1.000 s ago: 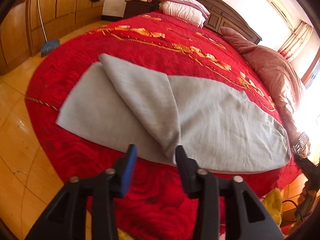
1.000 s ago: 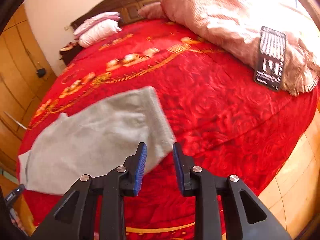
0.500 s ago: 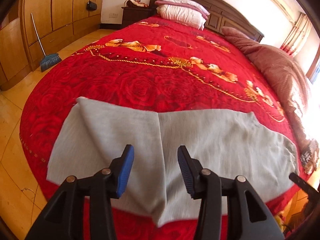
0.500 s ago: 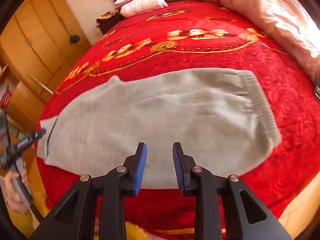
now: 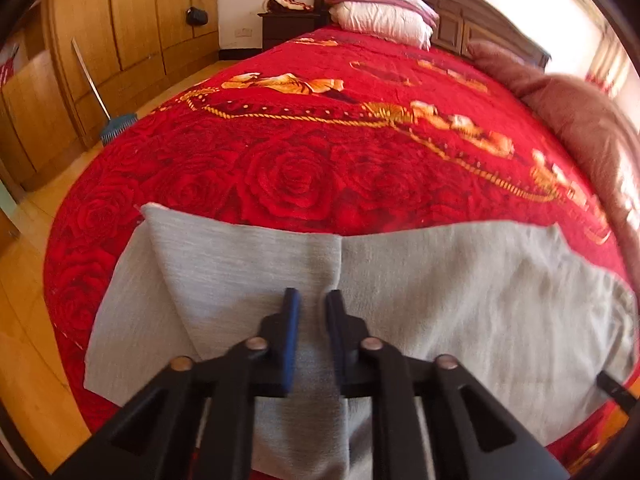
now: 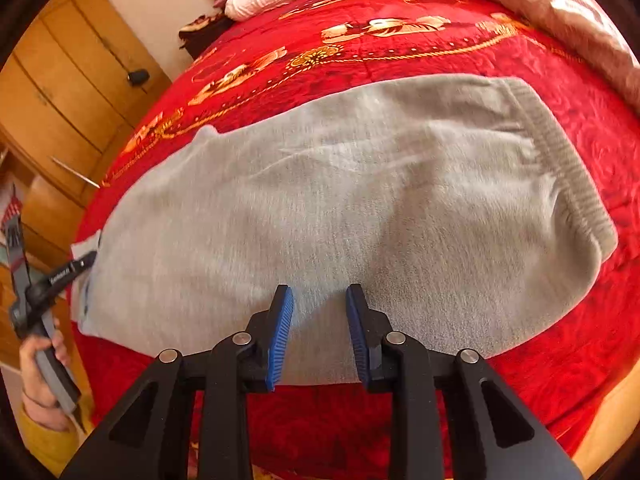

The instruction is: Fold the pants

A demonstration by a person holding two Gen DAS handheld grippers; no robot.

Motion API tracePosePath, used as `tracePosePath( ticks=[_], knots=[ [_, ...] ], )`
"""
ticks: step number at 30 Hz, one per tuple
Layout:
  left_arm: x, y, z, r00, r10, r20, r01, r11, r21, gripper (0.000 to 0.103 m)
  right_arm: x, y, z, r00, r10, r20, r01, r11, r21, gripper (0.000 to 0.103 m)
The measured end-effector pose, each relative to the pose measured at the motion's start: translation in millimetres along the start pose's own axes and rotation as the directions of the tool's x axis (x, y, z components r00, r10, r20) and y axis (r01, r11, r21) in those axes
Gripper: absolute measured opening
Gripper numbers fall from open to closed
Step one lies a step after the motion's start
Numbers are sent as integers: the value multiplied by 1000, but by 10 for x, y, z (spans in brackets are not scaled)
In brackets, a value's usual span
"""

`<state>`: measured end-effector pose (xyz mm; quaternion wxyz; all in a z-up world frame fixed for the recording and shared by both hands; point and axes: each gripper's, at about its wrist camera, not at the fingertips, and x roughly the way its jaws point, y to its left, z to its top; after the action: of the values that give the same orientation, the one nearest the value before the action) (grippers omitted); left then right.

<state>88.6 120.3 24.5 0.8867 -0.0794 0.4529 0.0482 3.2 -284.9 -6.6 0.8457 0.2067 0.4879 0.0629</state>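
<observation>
Item: grey pants, spread flat along the bed's near edge.
Nearest us, left claw narrowed, seemingly nipping the folded leg; right claw released above cloth; waistband farther right, pillows beyond.

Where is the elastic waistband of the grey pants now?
In the right wrist view the waistband is at the right end of the grey pants, lying flat on the red bedspread, nearest the pink quilt.

Bare bedspread beyond pants; quilt blocks right.
</observation>
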Motion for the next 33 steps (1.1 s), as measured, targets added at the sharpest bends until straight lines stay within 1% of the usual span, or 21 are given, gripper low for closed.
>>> tracePosePath(
  ticks=[3, 6, 9, 12, 15, 18, 22, 26, 29, 33],
  knots=[
    [-168, 152, -17, 999, -16, 41, 18, 999, -51, 6, -21, -14, -10, 1000, 15, 4, -15, 1000, 12, 30],
    [-357, 344, -67, 997, -25, 75, 32, 996, -88, 6, -45, -3, -32, 1000, 12, 8, -12, 1000, 11, 30],
    [-472, 547, -108, 996, -31, 83, 41, 991, -124, 6, -63, 25, -43, 1000, 5, 7, -5, 1000, 13, 30],
    [-541, 782, -169, 995, -51, 83, 66, 980, -186, 6, -73, 44, -38, 1000, 14, 3, -14, 1000, 19, 30],
    [-596, 924, -246, 996, -31, 88, 49, 977, -209, 6, -104, 76, -71, 1000, 19, -2, -19, 1000, 15, 30],
    [-568, 1043, -323, 997, -4, 71, 20, 974, -224, 6, -131, 119, -109, 1000, 11, -4, -11, 1000, 0, 30],
    [-472, 1149, -422, 999, 13, 35, -4, 968, -250, 6, -159, 156, -153, 1000, -15, 1, 15, 1000, -24, 30],
    [-416, 1202, -502, 999, 43, 10, -39, 969, -245, 6, -202, 162, -176, 1000, -27, 8, 27, 999, -37, 30],
    [-427, 1258, -567, 999, 42, 7, -39, 968, -248, 6, -217, 152, -191, 999, -31, 11, 32, 999, -38, 30],
    [-508, 1311, -595, 1000, 10, 17, -6, 965, -262, 6, -222, 158, -207, 999, -31, 13, 31, 999, -33, 30]
  ],
)
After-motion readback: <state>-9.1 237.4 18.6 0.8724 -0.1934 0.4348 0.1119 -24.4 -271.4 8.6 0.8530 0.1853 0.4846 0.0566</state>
